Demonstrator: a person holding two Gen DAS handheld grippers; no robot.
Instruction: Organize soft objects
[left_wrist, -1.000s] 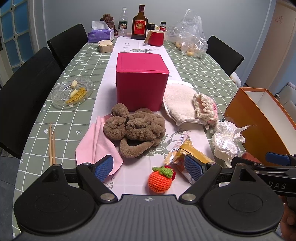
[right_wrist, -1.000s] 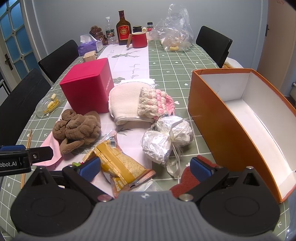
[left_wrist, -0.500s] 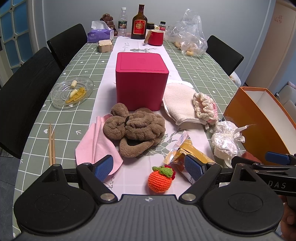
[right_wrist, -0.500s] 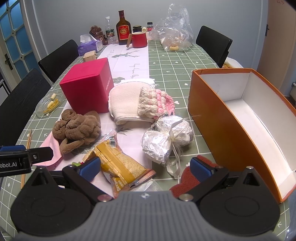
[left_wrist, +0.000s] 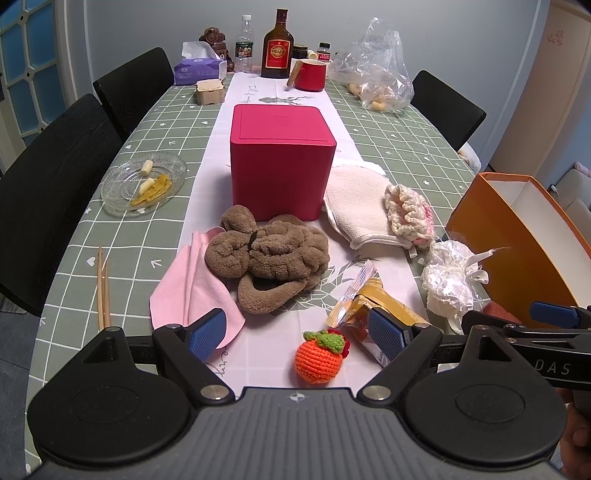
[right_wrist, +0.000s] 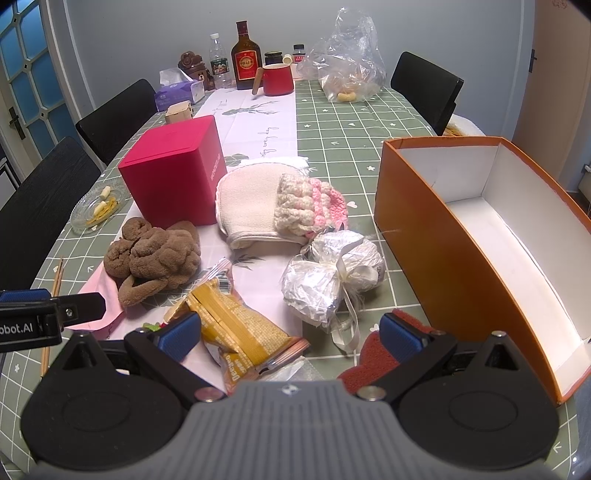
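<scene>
Since both your left gripper (left_wrist: 297, 334) and right gripper (right_wrist: 290, 332) hang spread apart and empty, start with the crocheted orange (left_wrist: 318, 357) lying on the runner between the left fingers. It looks light and squashy, so pinch its round middle gently, then carry it to the orange box (right_wrist: 436, 258).

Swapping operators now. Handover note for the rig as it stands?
Left gripper: open, empty, crochet orange between its fingers, untouched.
Right gripper: open, empty, over the yellow snack packet.
Orange box: on the right, what shows of its inside is empty.
Soft items all on the table: brown plush on pink cloth, cream towel with knitted piece on it, red cloth by the right gripper.
Done: nothing boxed. Left: everything, presumably into the box.
</scene>
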